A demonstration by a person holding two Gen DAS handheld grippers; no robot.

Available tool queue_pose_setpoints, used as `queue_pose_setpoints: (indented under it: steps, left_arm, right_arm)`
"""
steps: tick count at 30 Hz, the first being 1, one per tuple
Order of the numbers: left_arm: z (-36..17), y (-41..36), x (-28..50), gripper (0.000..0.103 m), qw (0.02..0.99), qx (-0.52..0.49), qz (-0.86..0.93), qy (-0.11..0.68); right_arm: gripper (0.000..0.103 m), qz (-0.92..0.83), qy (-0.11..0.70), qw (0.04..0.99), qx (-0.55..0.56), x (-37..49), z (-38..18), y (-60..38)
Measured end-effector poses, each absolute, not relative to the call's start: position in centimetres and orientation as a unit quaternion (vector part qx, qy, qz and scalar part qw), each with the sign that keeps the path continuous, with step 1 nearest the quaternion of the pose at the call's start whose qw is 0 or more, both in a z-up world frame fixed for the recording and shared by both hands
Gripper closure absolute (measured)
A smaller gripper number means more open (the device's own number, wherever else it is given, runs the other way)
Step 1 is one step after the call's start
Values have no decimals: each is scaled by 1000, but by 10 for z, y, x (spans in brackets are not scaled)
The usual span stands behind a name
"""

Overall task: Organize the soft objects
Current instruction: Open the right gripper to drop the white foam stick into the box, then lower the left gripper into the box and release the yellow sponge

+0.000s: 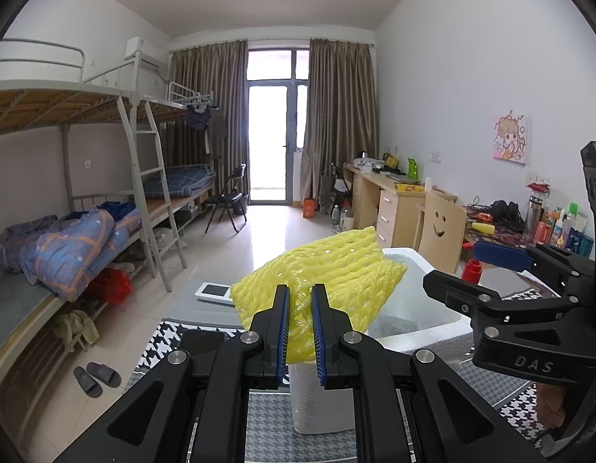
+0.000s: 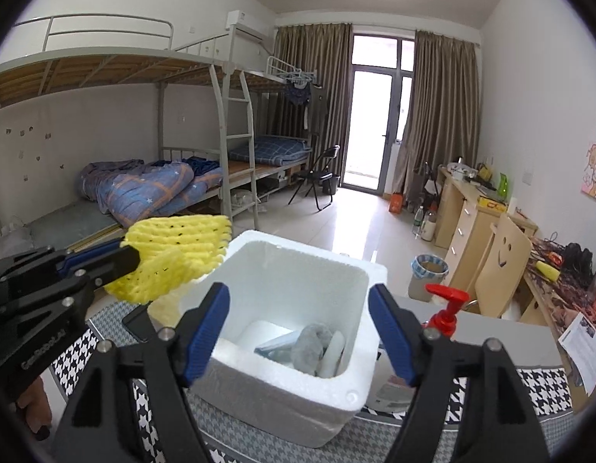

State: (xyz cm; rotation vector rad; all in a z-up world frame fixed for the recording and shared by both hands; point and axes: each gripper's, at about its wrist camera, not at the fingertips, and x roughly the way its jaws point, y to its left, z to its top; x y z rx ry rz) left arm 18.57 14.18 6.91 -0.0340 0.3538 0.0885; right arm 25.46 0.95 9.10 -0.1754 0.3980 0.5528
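My left gripper is shut on a yellow foam net and holds it up beside the near-left rim of a white foam box. In the right wrist view the left gripper comes in from the left with the yellow foam net at the box's left edge. My right gripper hangs open above the white foam box, with nothing between its fingers. Inside the box lie a grey soft object, a pale flat piece and a bluish packet. The right gripper also shows at the right of the left wrist view.
The box stands on a table with a houndstooth cloth. A red pump bottle stands right of the box, a black phone left of it, a paper sheet far right. Beyond are a smiley wooden chair and a bin.
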Motion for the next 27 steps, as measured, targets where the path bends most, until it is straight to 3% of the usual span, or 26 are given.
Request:
queue_pose_setpoints:
  steps: [14,19,23,27]
  left_arm:
    - [72,127,200,91,982,-8,13,187]
    - [72,117,209,91,981,1,7,193]
    - [71,110,218,91,979,6,2,202]
    - [71,103,224,91,979,11,-4,205]
  right_arm:
    - [21,244,188,949,-63,242,98,-26]
    - [17,236,190,952,-46,239,96,-40]
    - [7,235,191,953,-30,236,95,-52]
    - [7,227,186,955,-31,231,96,-63]
